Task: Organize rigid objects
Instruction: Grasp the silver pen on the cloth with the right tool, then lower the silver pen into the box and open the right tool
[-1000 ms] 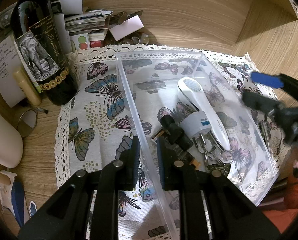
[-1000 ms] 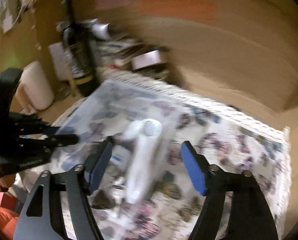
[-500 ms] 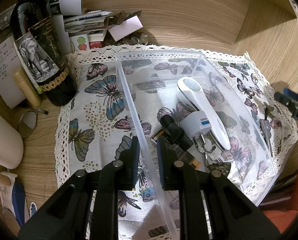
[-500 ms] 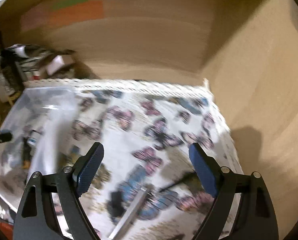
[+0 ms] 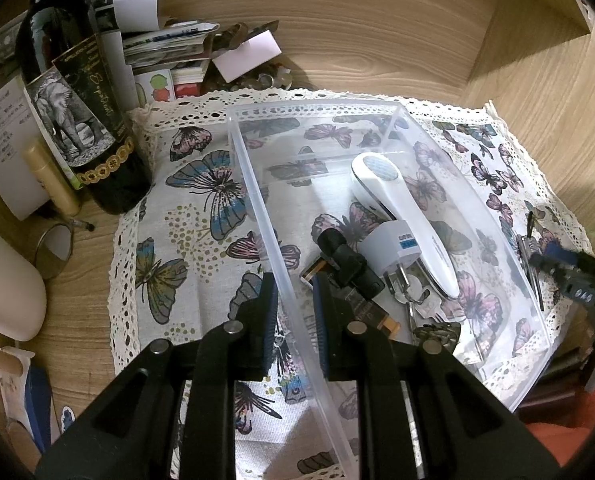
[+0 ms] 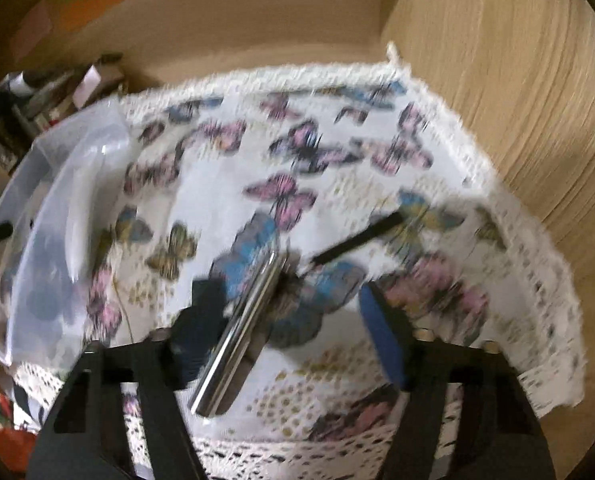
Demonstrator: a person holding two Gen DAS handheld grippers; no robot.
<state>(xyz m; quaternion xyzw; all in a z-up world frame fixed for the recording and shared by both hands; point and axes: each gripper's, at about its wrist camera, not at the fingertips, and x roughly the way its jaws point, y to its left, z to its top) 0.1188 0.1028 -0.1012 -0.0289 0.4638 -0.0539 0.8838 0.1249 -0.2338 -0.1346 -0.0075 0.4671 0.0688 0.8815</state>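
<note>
My left gripper (image 5: 293, 304) is shut on the left wall of a clear plastic box (image 5: 253, 200) standing on a butterfly cloth (image 5: 193, 208). Inside the box lie a white handheld device (image 5: 401, 216), a white plug adapter (image 5: 397, 248), a black part (image 5: 345, 256) and keys (image 5: 417, 304). My right gripper (image 6: 293, 336) is open and low over the cloth right of the box, with a shiny metal tool (image 6: 241, 332) and its thin black rod (image 6: 357, 240) lying between the fingers. The tool also shows in the left wrist view (image 5: 531, 248), by the right gripper (image 5: 569, 276).
A dark wine bottle (image 5: 77, 120) stands left of the cloth, with stacked papers and cards (image 5: 169, 48) behind it and a small round mirror (image 5: 53, 244) beside it. Wooden walls (image 6: 517, 80) close in the back and right. The box (image 6: 57, 200) is left of my right gripper.
My right gripper swung from over the box to the right and came down over the metal tool on the cloth. My left gripper has stayed on the box wall.
</note>
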